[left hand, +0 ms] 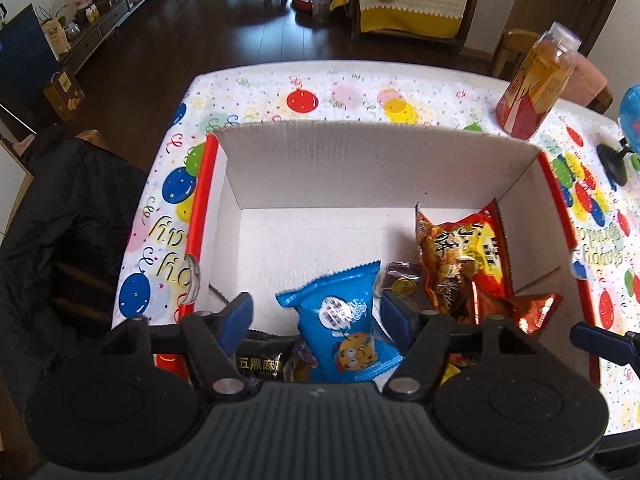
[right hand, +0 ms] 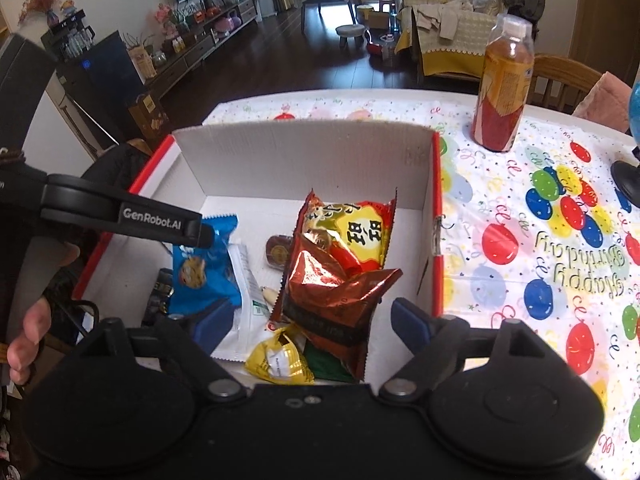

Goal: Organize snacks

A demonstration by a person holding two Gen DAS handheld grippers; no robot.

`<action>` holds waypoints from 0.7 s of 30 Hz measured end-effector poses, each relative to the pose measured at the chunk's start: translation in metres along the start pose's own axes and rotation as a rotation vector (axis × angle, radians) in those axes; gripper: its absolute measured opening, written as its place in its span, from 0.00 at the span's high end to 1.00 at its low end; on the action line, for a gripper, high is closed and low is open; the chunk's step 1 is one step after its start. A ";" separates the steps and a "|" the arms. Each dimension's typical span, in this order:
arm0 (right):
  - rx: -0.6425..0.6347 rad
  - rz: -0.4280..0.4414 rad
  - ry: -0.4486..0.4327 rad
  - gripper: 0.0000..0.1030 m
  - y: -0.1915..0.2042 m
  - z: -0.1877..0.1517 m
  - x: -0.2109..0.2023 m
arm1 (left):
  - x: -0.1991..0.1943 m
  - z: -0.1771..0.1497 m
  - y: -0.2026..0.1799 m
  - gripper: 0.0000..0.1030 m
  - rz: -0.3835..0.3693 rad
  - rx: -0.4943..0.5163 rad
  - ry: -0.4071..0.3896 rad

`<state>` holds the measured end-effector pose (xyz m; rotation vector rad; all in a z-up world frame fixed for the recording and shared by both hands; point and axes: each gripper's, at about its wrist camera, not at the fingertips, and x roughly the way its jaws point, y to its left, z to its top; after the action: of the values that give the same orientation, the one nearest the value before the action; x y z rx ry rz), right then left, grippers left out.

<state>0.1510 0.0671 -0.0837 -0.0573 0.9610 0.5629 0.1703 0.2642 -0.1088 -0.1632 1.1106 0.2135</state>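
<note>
Inside the cardboard box (left hand: pixel 376 148), snacks lay along its near edge: blue cookie packet (left hand: pixel 344 320) left, red packet (left hand: pixel 464 256) right. Left gripper (left hand: pixel 316 316) and right gripper (right hand: pixel 312 320) both gaped, empty. Nothing loose showed on the tabletop (right hand: pixel 520 216); task looked nearly done.

Open right claw (right hand: pixel 312 322) hovers over snack packets (right hand: pixel 336 280) in box (right hand: pixel 304 152).

Matte black left gripper (left hand: pixel 316 320) and right gripper (right hand: pixel 312 320) — blue rubber fingertips (left hand: pixel 236 322), silver pivot screws, round housings; white "GenRobot.AI" lettering at left of frame, above bare-skinned hand (right hand: pixel 28 336).
</note>
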 end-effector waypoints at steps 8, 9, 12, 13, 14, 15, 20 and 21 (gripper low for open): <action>0.009 -0.008 -0.061 0.06 -0.001 -0.005 -0.028 | -0.033 -0.013 0.001 0.22 -0.019 -0.005 -0.063; 0.013 -0.005 -0.070 0.03 -0.001 -0.006 -0.031 | -0.037 -0.015 0.001 0.22 -0.020 -0.007 -0.070; 0.024 -0.001 -0.100 0.00 -0.002 -0.009 -0.042 | -0.049 -0.023 0.004 0.21 -0.020 -0.007 -0.092; 0.028 0.001 -0.109 0.00 -0.002 -0.010 -0.046 | -0.052 -0.025 0.006 0.21 -0.021 -0.009 -0.098; 0.033 0.001 -0.118 0.00 -0.002 -0.011 -0.049 | -0.056 -0.028 0.007 0.21 -0.022 -0.010 -0.105; 0.037 0.002 -0.131 0.00 -0.003 -0.013 -0.053 | -0.060 -0.031 0.008 0.20 -0.022 -0.009 -0.115; 0.052 0.028 -0.190 0.00 -0.003 -0.020 -0.072 | -0.082 -0.045 0.014 0.13 -0.014 -0.011 -0.171; 0.051 0.032 -0.201 0.00 -0.003 -0.021 -0.076 | -0.087 -0.048 0.016 0.13 -0.015 -0.011 -0.181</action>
<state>0.1028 0.0256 -0.0365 0.0593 0.7813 0.5618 0.0876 0.2602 -0.0517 -0.1584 0.9281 0.2171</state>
